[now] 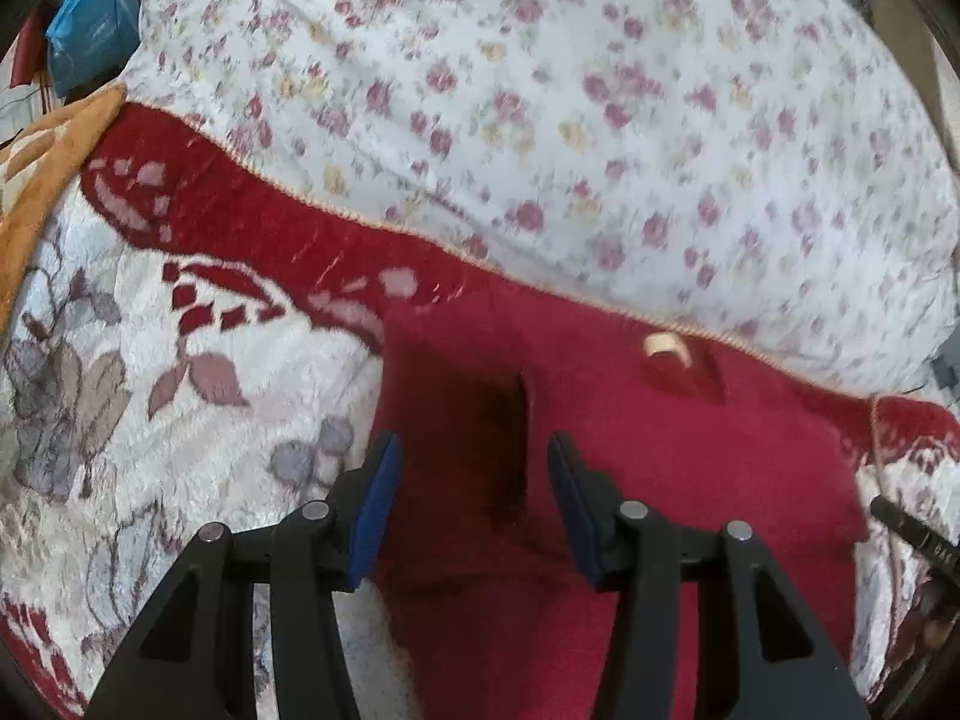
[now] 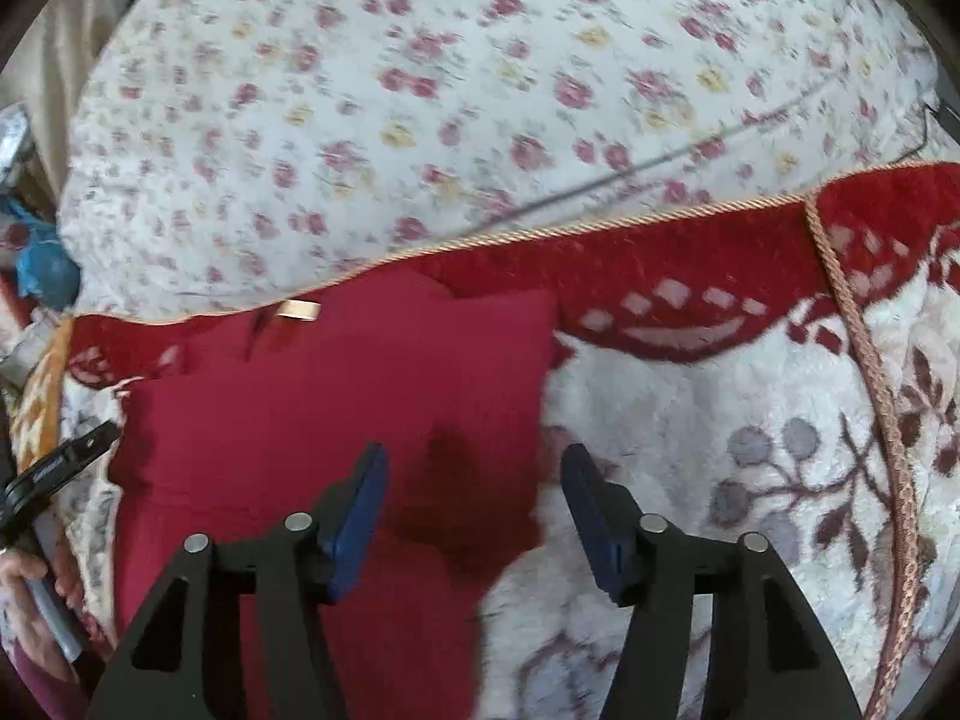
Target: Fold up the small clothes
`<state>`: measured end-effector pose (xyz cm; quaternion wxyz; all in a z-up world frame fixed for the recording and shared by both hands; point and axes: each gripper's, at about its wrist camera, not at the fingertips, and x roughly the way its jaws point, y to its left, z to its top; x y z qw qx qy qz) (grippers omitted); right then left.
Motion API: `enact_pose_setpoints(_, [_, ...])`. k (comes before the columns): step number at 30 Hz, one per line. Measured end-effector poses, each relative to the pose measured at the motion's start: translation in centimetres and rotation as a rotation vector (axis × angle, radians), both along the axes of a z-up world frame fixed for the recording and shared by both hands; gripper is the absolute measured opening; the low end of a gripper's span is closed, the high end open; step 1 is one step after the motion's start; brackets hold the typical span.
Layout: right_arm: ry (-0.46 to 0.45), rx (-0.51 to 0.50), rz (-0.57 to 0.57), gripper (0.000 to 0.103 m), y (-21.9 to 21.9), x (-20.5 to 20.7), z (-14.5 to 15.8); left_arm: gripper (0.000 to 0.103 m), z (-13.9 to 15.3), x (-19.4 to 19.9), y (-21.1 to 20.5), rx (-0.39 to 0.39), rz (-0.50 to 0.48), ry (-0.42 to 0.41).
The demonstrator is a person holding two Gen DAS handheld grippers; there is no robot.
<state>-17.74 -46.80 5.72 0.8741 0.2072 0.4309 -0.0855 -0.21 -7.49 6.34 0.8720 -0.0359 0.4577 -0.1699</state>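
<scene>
A small dark red garment point(image 1: 648, 480) lies flat on a plush white and red floral blanket point(image 1: 180, 396). It has a cream neck label point(image 1: 663, 345) at its far edge. My left gripper point(image 1: 474, 450) is open, hovering over the garment's left side. In the right wrist view the garment point(image 2: 336, 396) fills the centre left, with the label point(image 2: 298, 309) at its far edge. My right gripper point(image 2: 474, 462) is open over the garment's right edge. The tip of the left gripper point(image 2: 66, 459) shows at the left of that view.
A white quilt with small pink flowers point(image 1: 540, 90) lies beyond the blanket. A braided cord point(image 2: 864, 360) trims the blanket at the right. A blue bag point(image 1: 90, 30) sits at the far left. An orange blanket edge point(image 1: 54, 168) lies at the left.
</scene>
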Motion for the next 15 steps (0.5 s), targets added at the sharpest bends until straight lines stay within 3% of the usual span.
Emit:
enact_pose_setpoints(2, [-0.003, 0.024, 0.009, 0.067, 0.7, 0.0, -0.2, 0.049, 0.1, -0.1, -0.5, -0.016, -0.028, -0.001])
enact_pose_setpoints(4, [0.001, 0.046, 0.025, 0.067, 1.4, 0.1, -0.5, 0.048, -0.5, 0.0, -1.6, 0.02, -0.052, 0.009])
enact_pose_setpoints(5, [0.001, 0.045, 0.031, 0.067, 1.7, 0.1, -0.4, 0.044, -0.8, 0.0, -2.0, 0.032, -0.058, 0.012])
enact_pose_setpoints(9, [-0.019, 0.057, 0.048, 0.067, 2.0, 0.2, -0.4, 0.008, -2.2, 0.1, -3.5, 0.072, -0.106, 0.039])
enact_pose_setpoints(11, [-0.019, 0.053, 0.048, 0.067, 2.0, 0.6, -0.4, 0.007, -1.8, -0.2, -3.1, 0.066, -0.085, 0.025])
enact_pose_setpoints(13, [-0.021, 0.05, 0.046, 0.067, 1.9, 1.0, -0.3, 0.006, -0.6, 0.0, -1.7, -0.005, -0.058, 0.029])
enact_pose_setpoints(15, [-0.024, 0.043, 0.036, 0.067, 1.8, 1.5, -0.4, 0.006, 0.2, -0.1, -0.7, -0.005, -0.026, 0.011])
